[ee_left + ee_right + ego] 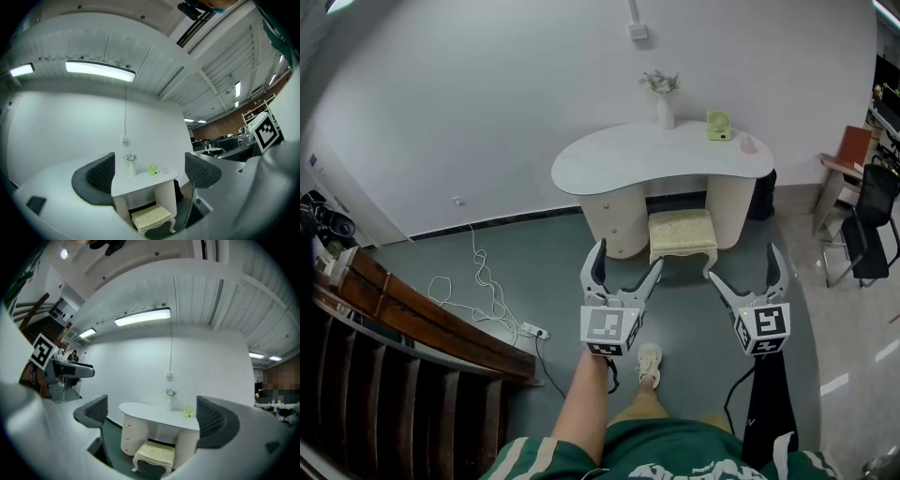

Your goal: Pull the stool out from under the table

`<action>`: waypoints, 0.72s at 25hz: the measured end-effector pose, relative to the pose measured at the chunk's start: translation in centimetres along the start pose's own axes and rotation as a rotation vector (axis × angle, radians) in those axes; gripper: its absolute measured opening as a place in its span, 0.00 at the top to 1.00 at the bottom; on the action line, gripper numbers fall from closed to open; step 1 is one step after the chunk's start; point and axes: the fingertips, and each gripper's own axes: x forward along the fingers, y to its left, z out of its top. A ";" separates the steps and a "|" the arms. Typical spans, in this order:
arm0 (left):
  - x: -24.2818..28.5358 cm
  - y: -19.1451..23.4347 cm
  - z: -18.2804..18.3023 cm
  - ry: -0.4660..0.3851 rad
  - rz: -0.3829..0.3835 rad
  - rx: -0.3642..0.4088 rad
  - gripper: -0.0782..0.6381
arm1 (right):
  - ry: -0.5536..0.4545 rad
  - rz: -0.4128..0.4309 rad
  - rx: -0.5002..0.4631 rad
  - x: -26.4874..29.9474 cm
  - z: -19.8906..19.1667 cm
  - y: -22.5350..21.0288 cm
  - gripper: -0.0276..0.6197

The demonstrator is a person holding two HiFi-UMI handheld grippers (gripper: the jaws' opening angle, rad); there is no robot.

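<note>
Head view: stool [682, 232] is seen standing on the grey-green floor [534, 262] in the knee recess of the white table [609, 164], between the drawer pedestal [614, 220] and the right-hand support [731, 211]; its cushioned seat is partly tucked beneath the tabletop, and the front portion and front legs project outward.

Left gripper [628, 258] and right gripper [743, 264] are held above the floor on the near side of the stool, one to either side of it; neither is touching it; the stool is seen beyond and between them.

Left gripper view: jaws are spread wide, nothing is held; table and stool are framed in the gap, well apart from the pads.

Right gripper view: jaws are likewise spread wide and empty; the stool is seen low in the gap.

Obscured: the stool's rear legs are hidden under the table; in both gripper views its lower edge is cut off by the gripper body.

A dark object [764, 195] behind the right support cannot be identified.

On the tabletop a vase [664, 108] and a small green fan [718, 125] are noted.
</note>
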 end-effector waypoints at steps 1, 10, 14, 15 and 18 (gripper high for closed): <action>1.0 0.6 -0.2 -0.004 -0.005 -0.003 0.26 | -0.004 -0.007 -0.001 1.1 0.1 -0.2 0.05; 8.4 3.6 -1.0 -0.022 -0.045 -0.020 0.26 | 0.013 -0.032 -0.003 8.2 -0.8 -2.2 0.05; 10.7 4.5 -1.1 -0.018 -0.065 -0.030 0.26 | 0.031 -0.037 -0.009 10.4 -1.2 -2.7 0.05; 11.4 4.7 -1.2 -0.013 -0.074 -0.026 0.26 | 0.038 -0.041 -0.007 11.0 -1.3 -2.9 0.05; 14.1 5.6 -1.1 -0.014 -0.096 -0.020 0.26 | 0.046 -0.053 -0.007 13.2 -1.2 -3.9 0.05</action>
